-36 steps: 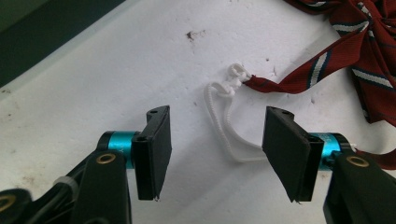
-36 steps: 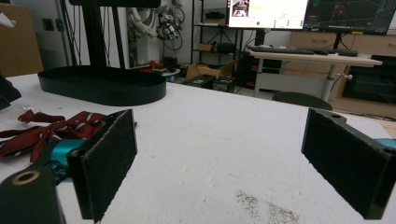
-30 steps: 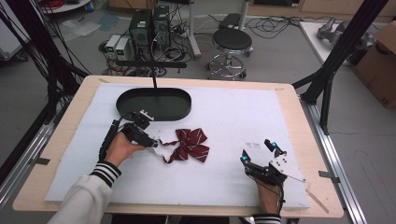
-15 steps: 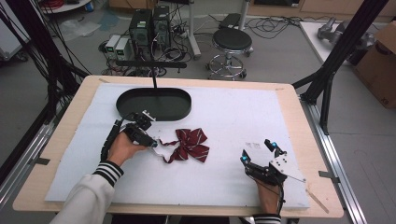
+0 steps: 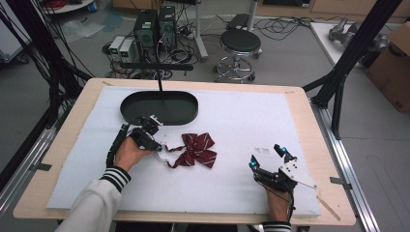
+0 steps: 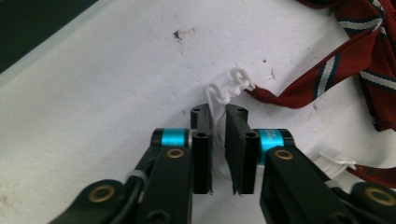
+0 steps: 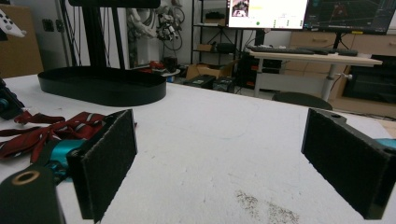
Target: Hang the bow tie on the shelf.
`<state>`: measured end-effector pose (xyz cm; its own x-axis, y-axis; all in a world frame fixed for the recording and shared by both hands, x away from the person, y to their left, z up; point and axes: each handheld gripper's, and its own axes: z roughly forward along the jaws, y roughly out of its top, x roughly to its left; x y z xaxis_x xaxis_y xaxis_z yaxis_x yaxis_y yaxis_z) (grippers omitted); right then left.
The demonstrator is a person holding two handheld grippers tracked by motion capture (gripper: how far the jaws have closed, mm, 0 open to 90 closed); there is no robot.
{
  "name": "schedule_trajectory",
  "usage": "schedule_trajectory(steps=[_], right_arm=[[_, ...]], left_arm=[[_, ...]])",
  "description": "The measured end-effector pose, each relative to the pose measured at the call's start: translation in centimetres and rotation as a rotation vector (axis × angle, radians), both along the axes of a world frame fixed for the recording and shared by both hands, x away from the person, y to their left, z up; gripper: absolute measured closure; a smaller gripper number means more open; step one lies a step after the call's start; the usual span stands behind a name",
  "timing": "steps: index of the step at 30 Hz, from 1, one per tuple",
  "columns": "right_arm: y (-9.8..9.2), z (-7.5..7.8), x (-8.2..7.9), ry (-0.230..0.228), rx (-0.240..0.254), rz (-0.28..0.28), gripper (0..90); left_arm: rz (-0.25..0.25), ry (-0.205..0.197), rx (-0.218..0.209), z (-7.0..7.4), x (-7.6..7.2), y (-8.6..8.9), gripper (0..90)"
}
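Bow tie, red striped, is lying mid-tabletop, unlifted; its white cord is being pinched by the left hand-held gripper, while the right hand-held gripper is being held released, near right; black tray, far left, is being left unused.

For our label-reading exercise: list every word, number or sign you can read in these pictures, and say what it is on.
None can be read.
Monitors: windows and graphics show, text too small and blurred.
White mat: a faint printed mark, too small to read.
Bow tie: stripes, no lettering.
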<state>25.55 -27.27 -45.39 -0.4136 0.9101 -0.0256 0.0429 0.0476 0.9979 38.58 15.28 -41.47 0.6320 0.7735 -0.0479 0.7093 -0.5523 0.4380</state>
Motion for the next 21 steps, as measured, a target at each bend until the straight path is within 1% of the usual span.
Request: schedule_trajectory(steps=[2, 8, 10, 12, 14, 15, 19, 21], right_arm=[[0.0, 0.0, 0.0, 0.001, 0.001, 0.000, 9.4], [0.0, 0.0, 0.0, -0.004, -0.004, -0.001, 9.4], [0.0, 0.0, 0.0, 0.000, 0.000, 0.000, 9.4], [0.0, 0.0, 0.0, 0.000, 0.000, 0.000, 9.4], [0.0, 0.0, 0.0, -0.004, -0.003, -0.001, 9.4], [0.0, 0.0, 0.0, -0.004, -0.003, -0.002, 9.4], [0.0, 0.0, 0.0, -0.003, -0.002, -0.002, 9.4], [0.0, 0.0, 0.0, -0.003, -0.002, 0.001, 9.4]], left_arm=[[-0.010, -0.005, 0.004, 0.0, -0.1, 0.0, 85.0], [-0.024, -0.066, 0.000, 0.2, -0.4, 0.1, 87.1], [-0.026, -0.089, -0.015, 0.5, -0.5, 0.4, 87.1], [-0.030, -0.118, -0.043, 0.9, -0.7, 0.8, 87.2], [-0.037, -0.143, -0.062, 1.3, -0.8, 1.2, 87.2], [-0.034, -0.153, -0.075, 1.5, -0.9, 1.4, 87.2], [-0.034, -0.190, -0.104, 2.1, -1.1, 2.1, 87.4], [-0.029, -0.218, -0.129, 2.4, -1.2, 2.5, 87.4]])
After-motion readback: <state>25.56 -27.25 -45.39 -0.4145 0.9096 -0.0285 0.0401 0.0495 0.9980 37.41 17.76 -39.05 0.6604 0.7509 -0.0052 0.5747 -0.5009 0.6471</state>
